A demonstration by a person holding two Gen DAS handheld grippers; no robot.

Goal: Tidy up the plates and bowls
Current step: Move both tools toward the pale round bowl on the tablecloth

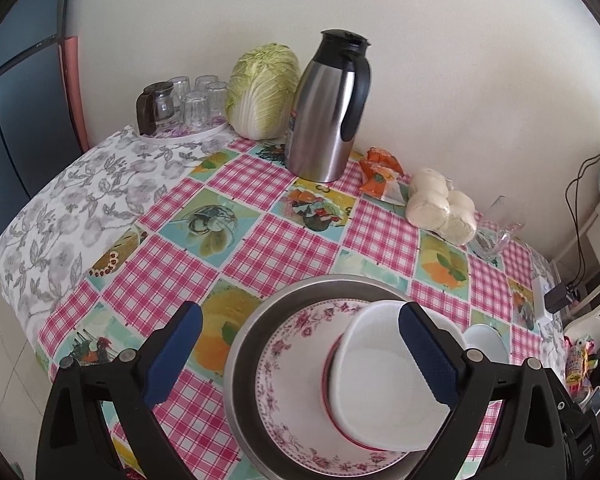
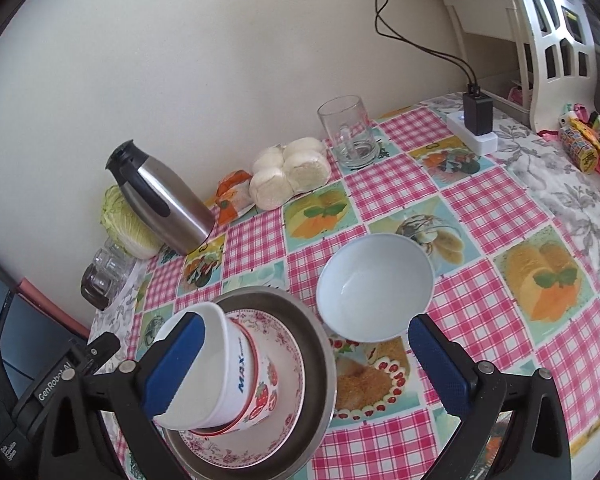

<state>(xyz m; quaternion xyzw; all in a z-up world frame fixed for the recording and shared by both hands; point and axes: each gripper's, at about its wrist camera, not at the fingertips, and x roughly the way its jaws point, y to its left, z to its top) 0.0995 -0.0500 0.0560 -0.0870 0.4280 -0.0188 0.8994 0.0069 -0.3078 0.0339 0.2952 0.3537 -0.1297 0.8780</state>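
A metal plate (image 1: 244,340) holds a floral plate (image 1: 288,344) with a white bowl (image 1: 380,376) nested in a red-rimmed strawberry bowl (image 2: 260,396). The same stack shows in the right wrist view: metal plate (image 2: 320,344), floral plate (image 2: 284,360), white bowl (image 2: 220,360). My left gripper (image 1: 300,356) is open above the stack, its right finger over the white bowl. A pale blue bowl (image 2: 374,286) stands alone right of the stack, and its edge shows in the left wrist view (image 1: 486,342). My right gripper (image 2: 306,364) is open, straddling the gap between stack and blue bowl.
Along the wall stand a steel thermos (image 1: 328,108), a cabbage (image 1: 262,92), a tray of glasses (image 1: 188,104), snack packets (image 1: 382,174), bagged buns (image 2: 290,172), a glass mug (image 2: 348,132) and a power strip with charger (image 2: 474,124). A white shelf (image 2: 548,28) stands at the right.
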